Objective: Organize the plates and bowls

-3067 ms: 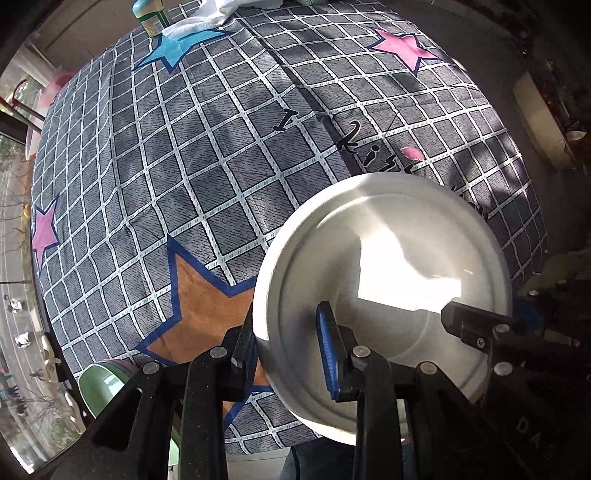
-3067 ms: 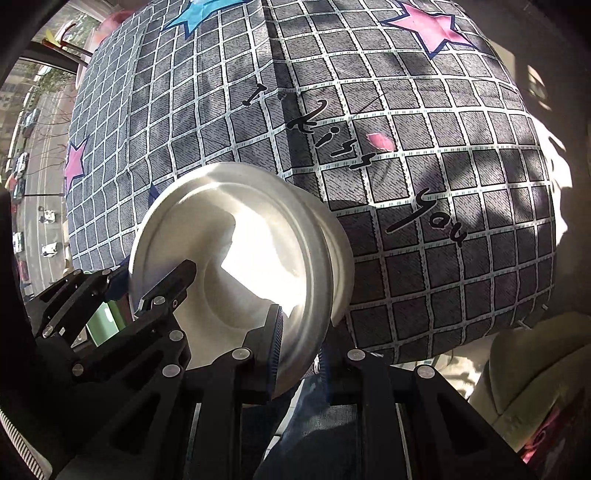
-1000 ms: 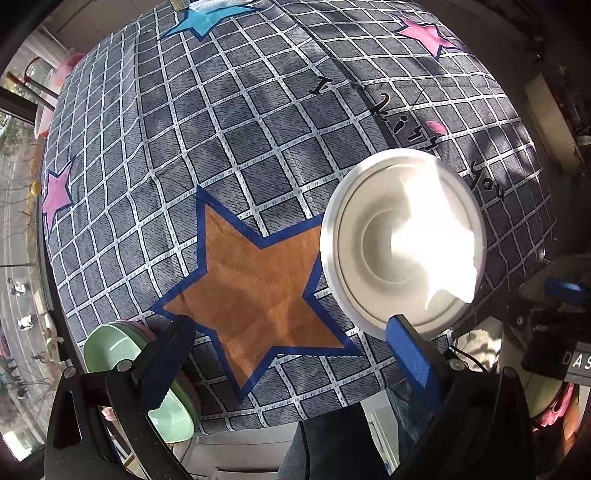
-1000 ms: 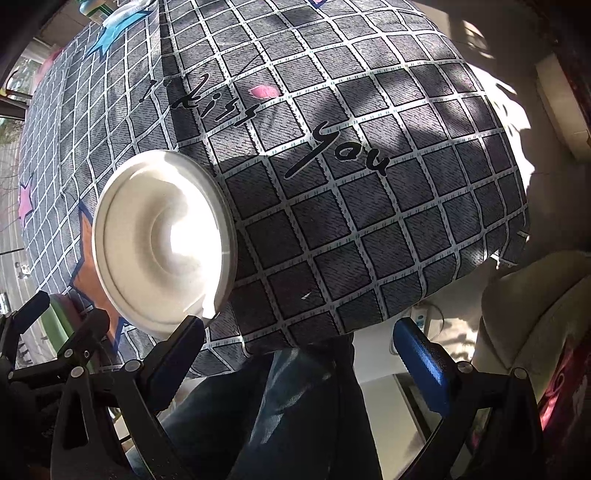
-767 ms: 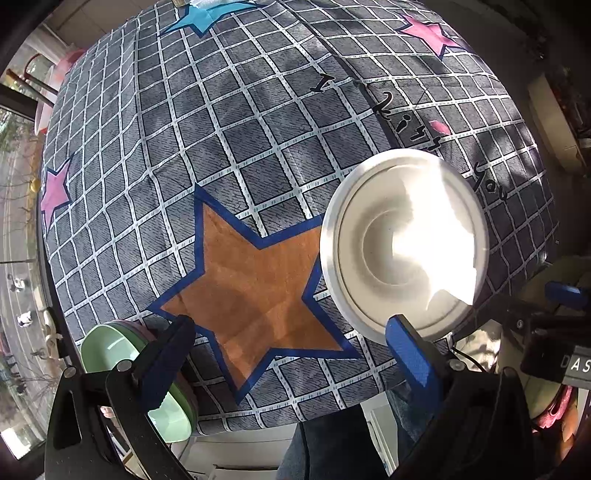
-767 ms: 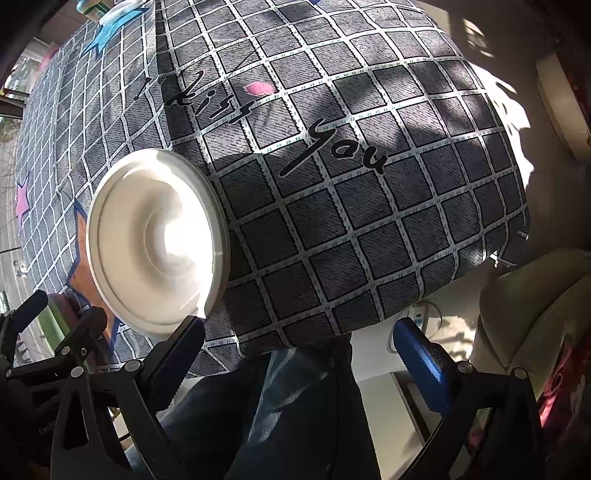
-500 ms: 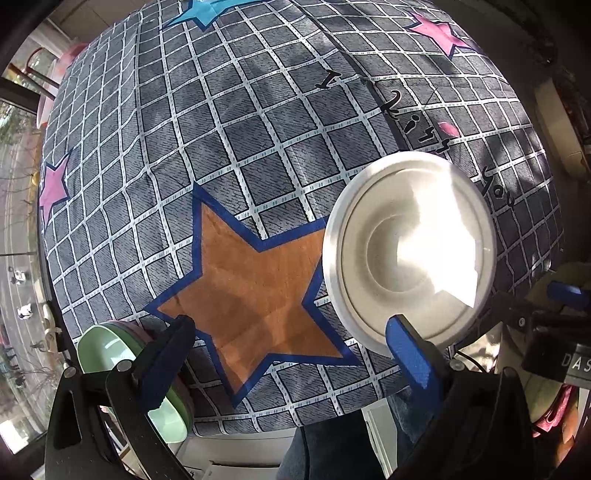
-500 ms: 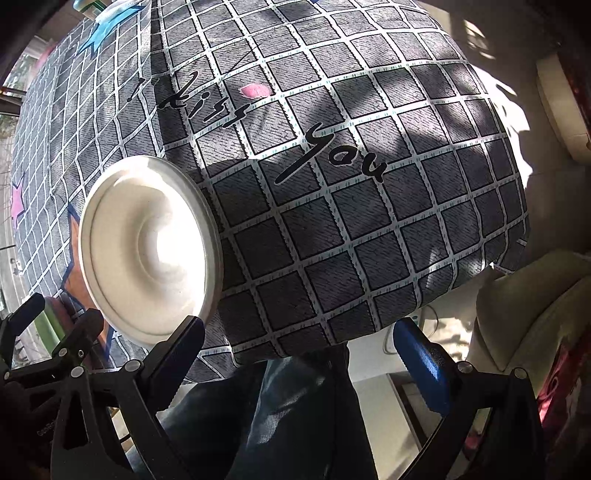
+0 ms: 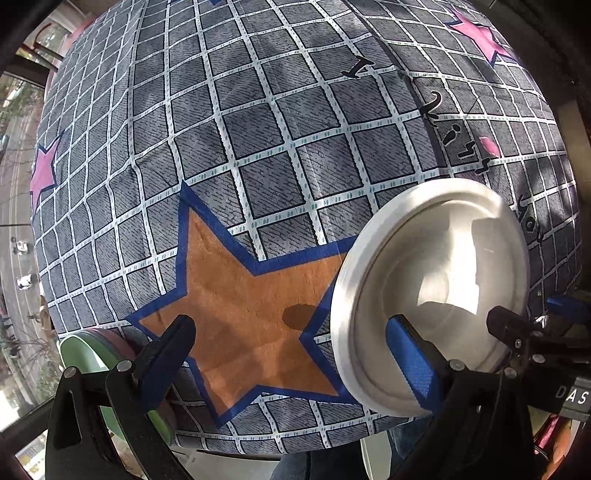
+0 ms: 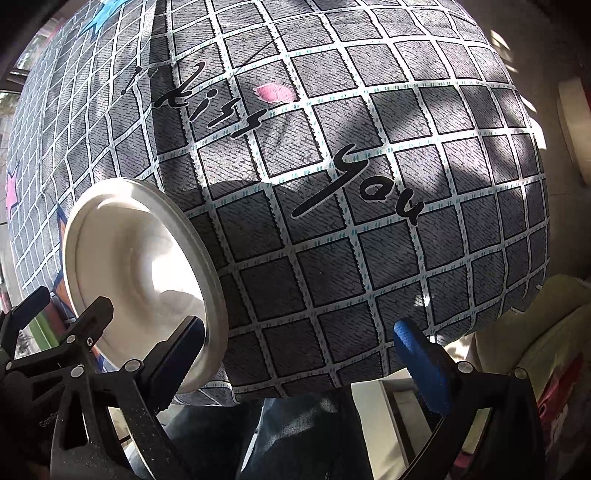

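Observation:
A stack of white plates (image 9: 432, 291) lies on the checked tablecloth (image 9: 258, 122) near the front edge; it also shows at the left of the right wrist view (image 10: 136, 273). My left gripper (image 9: 291, 350) is open; its blue right finger (image 9: 410, 354) reaches over the plates' near rim and its left finger (image 9: 173, 339) is over the orange star (image 9: 251, 295). My right gripper (image 10: 299, 350) is open; its left finger (image 10: 181, 347) is at the plates' right rim and its blue right finger (image 10: 417, 354) is at the table edge.
A green bowl (image 9: 92, 365) stacked with a pink one sits off the table's front left corner, behind my left finger. The cloth carries pink stars (image 9: 480, 33) and black lettering (image 10: 354, 184). A person's jeans (image 10: 258, 435) and a cream cushion (image 10: 535, 332) are below the edge.
Both grippers let go of the plates about three seconds ago, backed off open, and have now moved in close again, each with one finger at the rim. The plates stay on the cloth.

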### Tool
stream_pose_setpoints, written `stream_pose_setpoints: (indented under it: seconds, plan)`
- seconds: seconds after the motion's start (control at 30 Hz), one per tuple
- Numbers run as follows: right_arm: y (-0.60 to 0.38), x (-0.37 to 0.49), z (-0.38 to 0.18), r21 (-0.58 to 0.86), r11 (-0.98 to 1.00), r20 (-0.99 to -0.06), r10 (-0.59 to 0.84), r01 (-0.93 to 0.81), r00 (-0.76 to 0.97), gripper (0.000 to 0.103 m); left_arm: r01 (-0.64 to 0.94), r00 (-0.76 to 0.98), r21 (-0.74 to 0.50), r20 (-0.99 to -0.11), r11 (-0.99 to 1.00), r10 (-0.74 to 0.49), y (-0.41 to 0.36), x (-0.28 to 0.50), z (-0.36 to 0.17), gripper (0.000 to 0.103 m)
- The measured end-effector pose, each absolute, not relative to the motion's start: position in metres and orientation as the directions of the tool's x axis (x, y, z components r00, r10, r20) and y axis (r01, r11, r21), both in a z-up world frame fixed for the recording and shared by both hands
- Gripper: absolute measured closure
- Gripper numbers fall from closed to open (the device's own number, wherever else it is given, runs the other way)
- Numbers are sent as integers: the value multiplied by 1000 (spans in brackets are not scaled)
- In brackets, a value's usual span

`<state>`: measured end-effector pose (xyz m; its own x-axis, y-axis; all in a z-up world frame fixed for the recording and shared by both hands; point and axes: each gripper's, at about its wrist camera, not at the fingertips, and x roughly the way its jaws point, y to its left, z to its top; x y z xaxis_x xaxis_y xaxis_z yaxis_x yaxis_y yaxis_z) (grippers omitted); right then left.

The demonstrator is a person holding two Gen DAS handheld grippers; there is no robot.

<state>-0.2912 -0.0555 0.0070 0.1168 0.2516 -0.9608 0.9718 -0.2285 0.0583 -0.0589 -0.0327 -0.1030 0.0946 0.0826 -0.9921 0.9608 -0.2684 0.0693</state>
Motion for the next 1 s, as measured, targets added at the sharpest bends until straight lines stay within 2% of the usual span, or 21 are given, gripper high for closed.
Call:
stream_pose_setpoints:
  seconds: [0.23,0.6,0.8,1.0]
  plan:
    - [-68,-290,-11,80,-192,-958,256,978,128,0,966,117,87,-987,-243,112,-34,-57,-131,0]
    - [-81,-282,-47,127,-212,-943,276,969,184,0,979,16,-9,-992,-202,124,-25,-59,-162,0]
    - [-76,-289,-50,127,-219,-945,269,967,185,0,985,-17,-40,-990,-168,140,-32,-50,-171,0]
    - [-86,-291,-55,122,-218,-927,324,968,190,0,988,-5,-33,-983,-151,184,-42,-41,-170,0]
